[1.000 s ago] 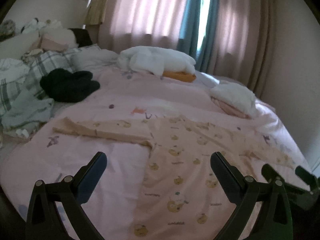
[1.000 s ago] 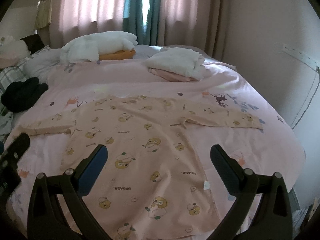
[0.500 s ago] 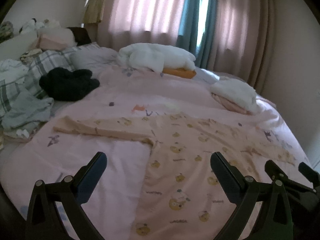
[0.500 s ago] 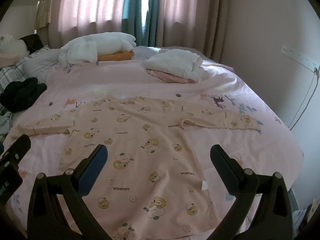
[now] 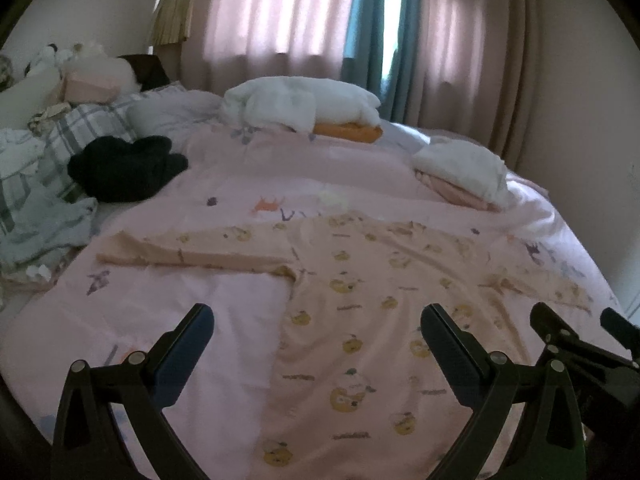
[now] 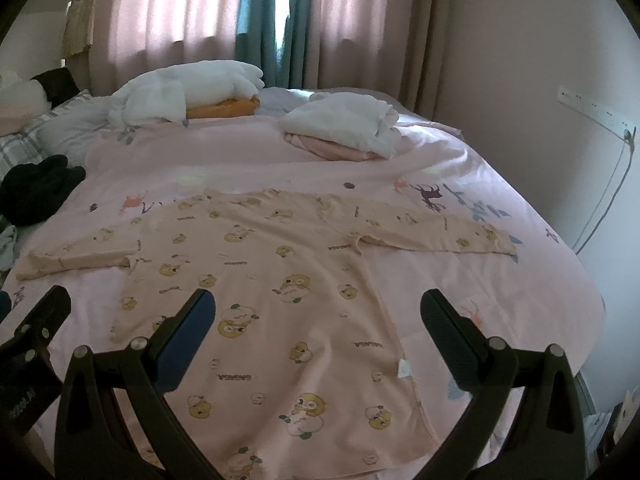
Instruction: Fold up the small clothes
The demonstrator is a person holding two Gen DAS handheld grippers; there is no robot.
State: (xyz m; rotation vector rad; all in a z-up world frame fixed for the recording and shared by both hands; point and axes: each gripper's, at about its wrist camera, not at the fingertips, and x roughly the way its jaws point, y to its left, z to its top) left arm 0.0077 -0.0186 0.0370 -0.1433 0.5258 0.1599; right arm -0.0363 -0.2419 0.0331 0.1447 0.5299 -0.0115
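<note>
Right wrist, shirt (image 6: 280, 280) nearer (claws (image 6: 318, 320) spread)

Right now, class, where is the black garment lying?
The black garment lies bunched at the bed's far left in both views, beside the plaid pillow, beyond the spread shirt's left sleeve.

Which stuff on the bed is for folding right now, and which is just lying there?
For the job:
- peach long-sleeved top with duck prints, spread flat
- left gripper and right gripper, both open

Just lying about:
- black fuzzy garment
- white fluffy bundle on orange cloth
- white-and-pink folded pile
</note>
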